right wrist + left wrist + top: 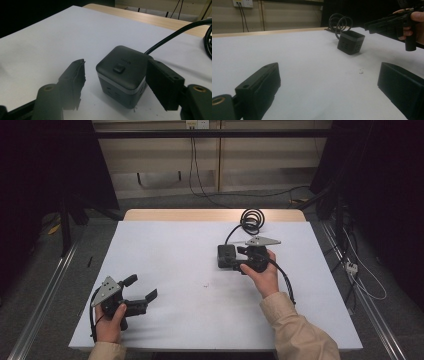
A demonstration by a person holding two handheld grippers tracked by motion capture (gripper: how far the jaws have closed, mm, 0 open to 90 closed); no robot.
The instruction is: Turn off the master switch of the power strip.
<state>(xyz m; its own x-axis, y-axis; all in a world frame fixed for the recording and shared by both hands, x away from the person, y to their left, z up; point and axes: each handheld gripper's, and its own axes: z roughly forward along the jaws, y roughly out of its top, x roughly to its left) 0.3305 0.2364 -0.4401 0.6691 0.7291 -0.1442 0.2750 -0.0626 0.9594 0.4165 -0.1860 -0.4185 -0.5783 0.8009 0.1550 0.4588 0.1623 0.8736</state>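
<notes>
Writing: a small mark sits on the top of the power cube [121,75] near its button [119,68], too small to read.
Power cube: black, cube-shaped, with a square button on top and sockets on its sides; it stands upright on the white counter [180,265], right of centre.
Cable: a black cable [251,220] runs from the cube toward the far edge of the counter and ends in a coil there.
Right gripper [239,260]: held in the person's right hand [264,275], jaws spread wide to either side of the cube; one jaw is just beside or touching the cube's right face, the other stands apart from it. Nothing is gripped.
Left gripper [141,288]: held in the left hand [110,322] near the front left corner, well apart from the cube, jaws wide open and empty.
Surroundings: a small dark speck [206,285] lies on the counter between the two grippers; a wall socket [243,3] shows on the far wall.
</notes>
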